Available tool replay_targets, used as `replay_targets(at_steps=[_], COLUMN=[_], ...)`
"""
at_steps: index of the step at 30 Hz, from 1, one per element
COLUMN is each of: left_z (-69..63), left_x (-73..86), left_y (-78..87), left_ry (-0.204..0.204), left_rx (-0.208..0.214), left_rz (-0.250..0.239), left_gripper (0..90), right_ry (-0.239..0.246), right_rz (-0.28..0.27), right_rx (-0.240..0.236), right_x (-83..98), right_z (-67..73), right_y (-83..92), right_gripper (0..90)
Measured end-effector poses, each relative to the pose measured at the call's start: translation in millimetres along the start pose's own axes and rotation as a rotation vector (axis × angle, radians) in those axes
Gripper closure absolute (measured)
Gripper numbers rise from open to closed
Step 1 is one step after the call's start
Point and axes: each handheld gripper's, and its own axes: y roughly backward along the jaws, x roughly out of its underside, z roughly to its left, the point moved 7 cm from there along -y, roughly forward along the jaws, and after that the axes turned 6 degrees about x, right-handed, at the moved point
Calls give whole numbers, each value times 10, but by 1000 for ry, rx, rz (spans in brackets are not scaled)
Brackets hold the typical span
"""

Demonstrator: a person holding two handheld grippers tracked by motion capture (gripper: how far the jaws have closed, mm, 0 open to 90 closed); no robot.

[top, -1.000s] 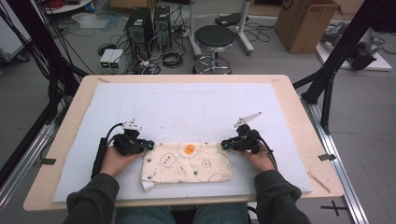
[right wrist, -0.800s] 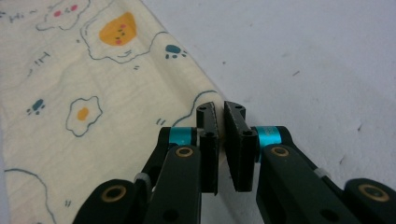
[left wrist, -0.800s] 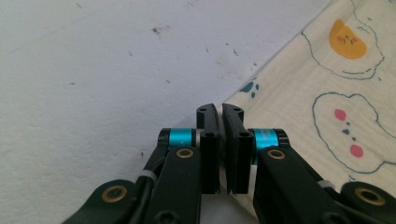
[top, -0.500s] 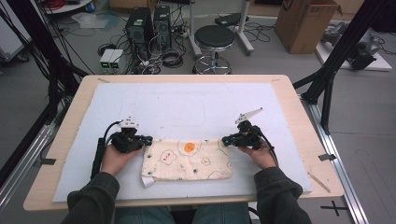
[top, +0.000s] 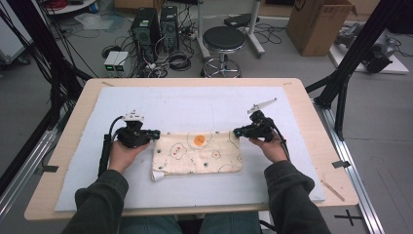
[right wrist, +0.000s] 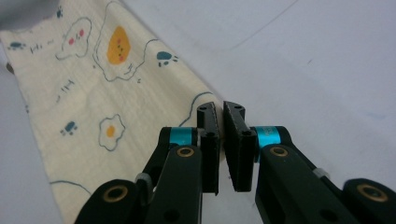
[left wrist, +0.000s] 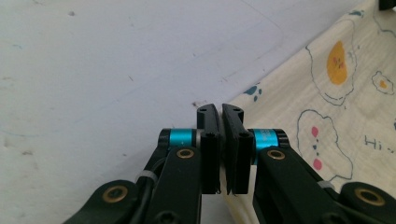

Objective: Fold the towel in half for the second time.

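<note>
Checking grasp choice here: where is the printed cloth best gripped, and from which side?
At its two far corners, one per tongs, each coming in from its own outer side. The cloth lies flat, so only edges and corners offer something to pinch; left tongs and right tongs are shut there.

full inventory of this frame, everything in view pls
cloth: 1, cream with egg and paw prints, near middle of the mat, its two far corners pinched
mat: 1, pale grey-white, covers most of the table
table: 1, light wood
stool: 1, black round seat, floor beyond the table
computer towers: 2, black, floor far left of the stool
cardboard box: 1, brown, floor far right
left gripper: 1, black, shut on the cloth's far left corner
right gripper: 1, black, shut on the cloth's far right corner
sleeves: 2, dark green, bottom edge
</note>
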Motion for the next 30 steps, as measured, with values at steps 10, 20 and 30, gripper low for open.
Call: replay_targets(at_steps=[10, 20, 30], left_z=[88, 65, -34], left_x=[-114, -108, 28], left_y=[-50, -16, 60], left_ry=[-24, -36, -82], left_rx=[-38, -46, -59], left_rz=[-3, -51, -54], left_gripper=[852, 846, 838], right_ry=[-72, -102, -64], right_rz=[-9, -48, -57], right_rx=[32, 7, -8], right_x=[-123, -91, -93], right_z=[-180, -178, -8], right_y=[-151, -160, -83], right_gripper=[851, 851, 850])
